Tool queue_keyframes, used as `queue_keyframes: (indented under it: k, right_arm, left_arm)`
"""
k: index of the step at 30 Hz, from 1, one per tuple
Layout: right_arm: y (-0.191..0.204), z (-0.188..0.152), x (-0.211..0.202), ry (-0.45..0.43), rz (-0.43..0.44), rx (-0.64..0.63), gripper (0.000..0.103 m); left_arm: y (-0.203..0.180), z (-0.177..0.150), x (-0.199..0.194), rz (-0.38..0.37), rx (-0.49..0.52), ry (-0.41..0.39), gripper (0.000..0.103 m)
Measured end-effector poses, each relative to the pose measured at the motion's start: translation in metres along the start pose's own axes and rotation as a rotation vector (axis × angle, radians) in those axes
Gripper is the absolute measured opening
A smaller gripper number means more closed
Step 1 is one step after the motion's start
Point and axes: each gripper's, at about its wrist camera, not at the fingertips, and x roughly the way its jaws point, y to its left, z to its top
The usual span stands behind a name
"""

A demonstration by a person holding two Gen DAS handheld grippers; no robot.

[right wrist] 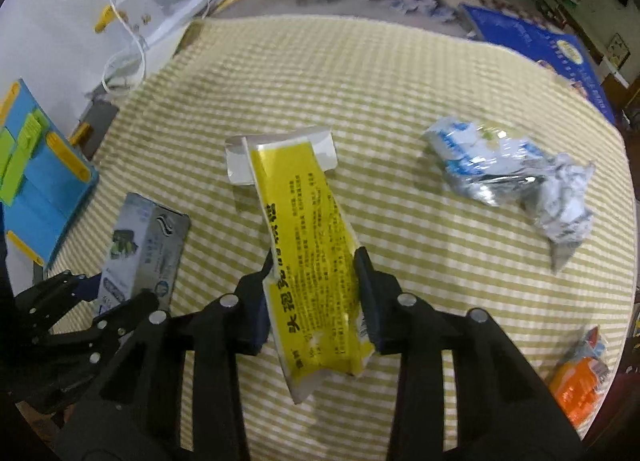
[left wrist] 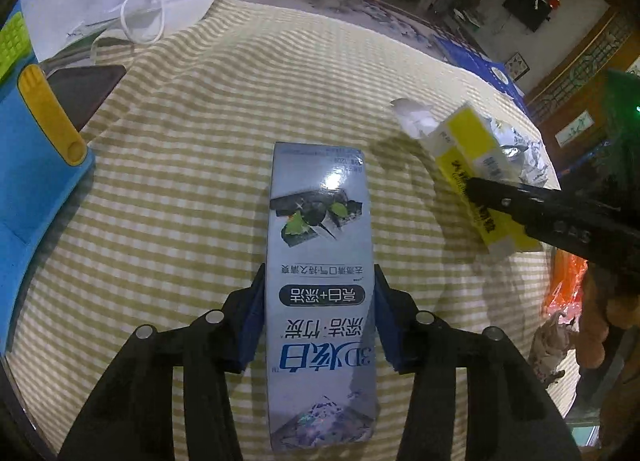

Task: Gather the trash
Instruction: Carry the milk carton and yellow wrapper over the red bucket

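In the left wrist view, the left gripper [left wrist: 320, 317] clamps a grey box [left wrist: 320, 261] lying on the striped tablecloth [left wrist: 200, 141]. In the right wrist view, the right gripper [right wrist: 316, 293] seems to pinch a flattened yellow box [right wrist: 308, 229]; a crumpled wrapper [right wrist: 508, 177] lies nearby.
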Motion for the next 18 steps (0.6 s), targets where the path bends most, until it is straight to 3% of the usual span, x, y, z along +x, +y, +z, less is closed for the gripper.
queue_keyframes:
  k: [10,18]
  right_arm:
    - [-0.010,-0.016,-0.091,-0.203,-0.024,0.060,0.036]
    - [-0.023,-0.038,-0.152,-0.336,-0.058,0.098,0.037]
  left_arm:
    - [-0.030,0.012,-0.049,0.024,0.045,-0.154,0.045]
    - [-0.080,0.022,-0.086,-0.021,0.105,-0.247,0.046]
